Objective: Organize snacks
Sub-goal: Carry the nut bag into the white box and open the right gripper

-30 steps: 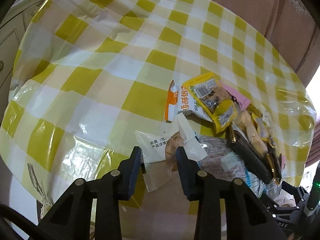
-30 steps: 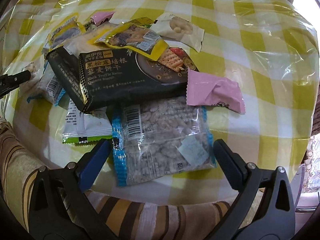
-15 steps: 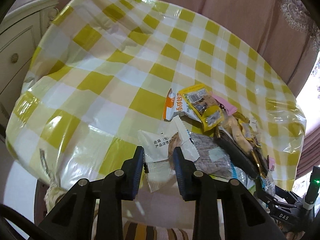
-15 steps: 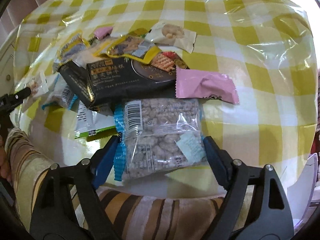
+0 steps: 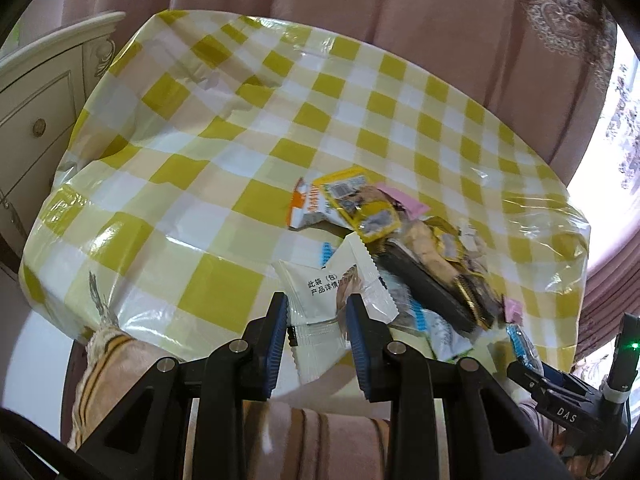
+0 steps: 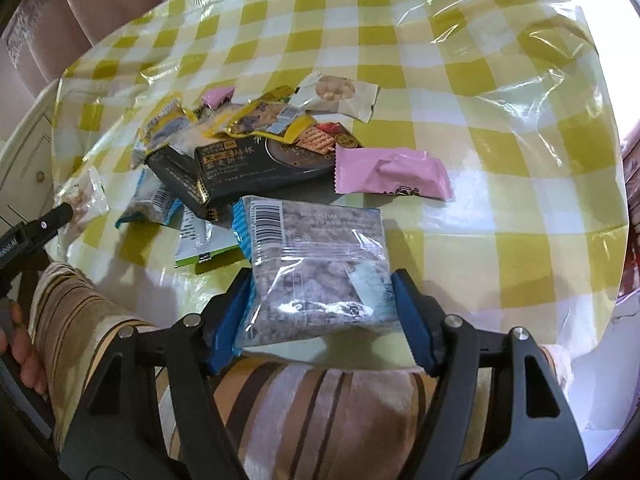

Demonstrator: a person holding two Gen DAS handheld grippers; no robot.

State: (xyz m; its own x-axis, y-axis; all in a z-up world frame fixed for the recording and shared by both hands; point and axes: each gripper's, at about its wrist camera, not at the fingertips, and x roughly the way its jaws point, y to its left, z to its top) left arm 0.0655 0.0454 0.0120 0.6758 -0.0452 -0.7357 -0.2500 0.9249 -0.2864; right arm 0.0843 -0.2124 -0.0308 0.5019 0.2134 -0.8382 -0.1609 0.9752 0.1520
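Clear nut packet [image 6: 320, 264] between right jaws

Both wrist views close, facing tabletop [image 5: 248, 128]; share snack pile [image 6: 256, 148].

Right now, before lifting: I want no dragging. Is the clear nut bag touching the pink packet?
Apart. The right wrist view shows bare tablecloth between the clear nut bag and the pink packet.

Pink pleated curtains [image 5: 360, 12] are hanging behind the round yellow-checked plastic-covered table [image 5: 192, 184]; a cream carved cabinet [image 5: 36, 112] is standing left of it.
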